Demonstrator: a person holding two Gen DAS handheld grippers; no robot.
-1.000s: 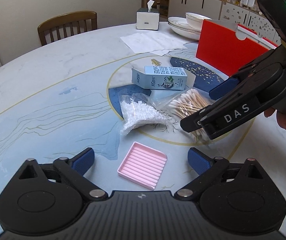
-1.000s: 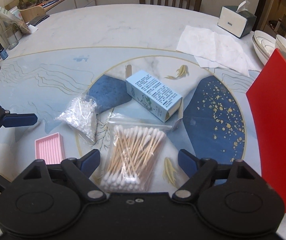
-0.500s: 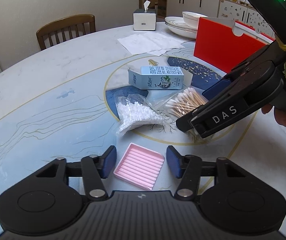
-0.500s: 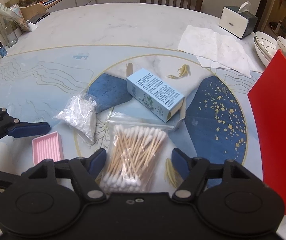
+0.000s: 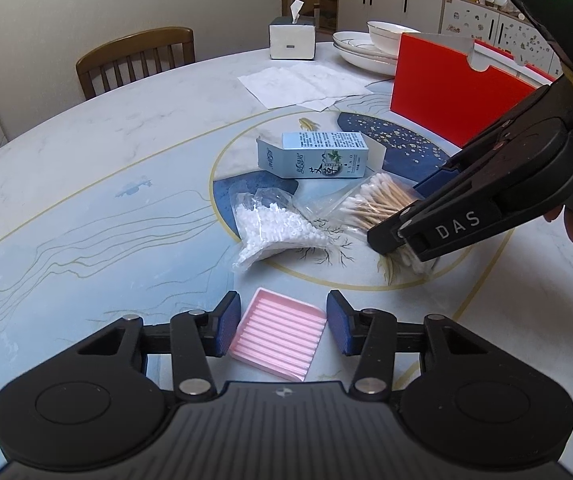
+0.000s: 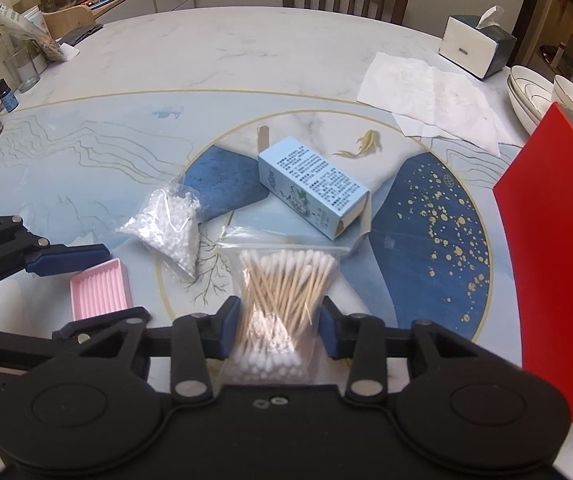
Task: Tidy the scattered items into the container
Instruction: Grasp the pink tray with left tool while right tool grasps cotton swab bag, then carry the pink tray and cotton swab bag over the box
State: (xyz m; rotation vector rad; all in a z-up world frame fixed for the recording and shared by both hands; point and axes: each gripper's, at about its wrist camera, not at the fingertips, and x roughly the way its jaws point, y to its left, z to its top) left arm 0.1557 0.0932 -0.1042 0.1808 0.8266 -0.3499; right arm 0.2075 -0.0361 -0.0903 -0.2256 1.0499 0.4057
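White capitals reading "DAS" run along the black body of the right gripper (image 5: 400, 236), the clearest lettering on the round marble-patterned table (image 5: 86, 168). A yellow tag tied near its handle carries handwritten marks too cropped to read. The pale blue carton (image 6: 312, 188), lying on its side at the middle of the table's gold-ringed medallion, bears dense Chinese print on its top panel and larger Chinese characters beside a green leaf motif on its side; the small type is not legible. One end flap of the carton stands open.

Just nearer the camera than the carton, a clear bag of wooden-stemmed cotton swabs (image 6: 282, 304) sits between the right gripper's (image 6: 274, 330) blue pads (image 6: 228, 328), which press both sides of the bag and pinch it narrow there. To the left of the carton in the right wrist view lies a second clear bag packed with short white swabs (image 6: 170, 226), touching neither gripper.

Farther left of the carton, the ridged pink tray (image 5: 278, 338) rests flat on the table between the left gripper's (image 5: 282, 330) blue pads (image 5: 226, 328), which stand just beside its edges; whether they touch it cannot be told.

Right of the carton stands the red container (image 5: 446, 98). Behind the carton lie white paper sheets (image 6: 430, 100), with a tissue box (image 6: 476, 46) and stacked white dishes (image 5: 362, 50) beyond them.
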